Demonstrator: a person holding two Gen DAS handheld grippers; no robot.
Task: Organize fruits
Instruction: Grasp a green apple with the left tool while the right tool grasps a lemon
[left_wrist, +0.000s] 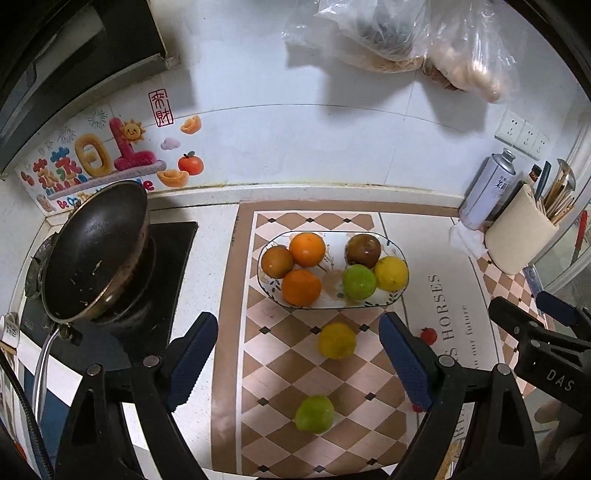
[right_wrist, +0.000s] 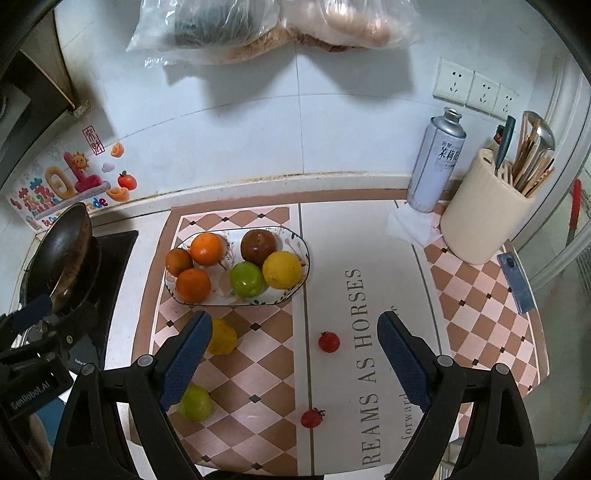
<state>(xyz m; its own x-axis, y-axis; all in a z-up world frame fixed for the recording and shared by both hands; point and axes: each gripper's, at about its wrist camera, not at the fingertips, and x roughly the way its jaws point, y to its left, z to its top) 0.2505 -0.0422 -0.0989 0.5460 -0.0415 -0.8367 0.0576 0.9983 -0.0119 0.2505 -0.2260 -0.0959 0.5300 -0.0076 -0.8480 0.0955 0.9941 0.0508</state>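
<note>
An oval plate (left_wrist: 400, 293) (right_wrist: 301, 275) on the checkered mat holds several fruits: oranges, brown fruits, a green one and a yellow one. On the mat in front of it lie a yellow lemon (left_wrist: 337, 340) (right_wrist: 221, 338), a green lime (left_wrist: 314, 413) (right_wrist: 195, 403) and two cherry tomatoes (right_wrist: 328, 342) (right_wrist: 311, 418). My left gripper (left_wrist: 297, 360) is open and empty, above the lemon and lime. My right gripper (right_wrist: 295, 362) is open and empty, above the two tomatoes. It also shows at the right edge of the left wrist view.
A black wok (left_wrist: 94, 251) sits on the stove at the left. A spray can (right_wrist: 437, 160), a cream utensil holder (right_wrist: 484, 214), a tissue (right_wrist: 412, 225) and a blue item (right_wrist: 515, 282) stand at the right. Plastic bags (right_wrist: 258, 26) hang on the tiled wall.
</note>
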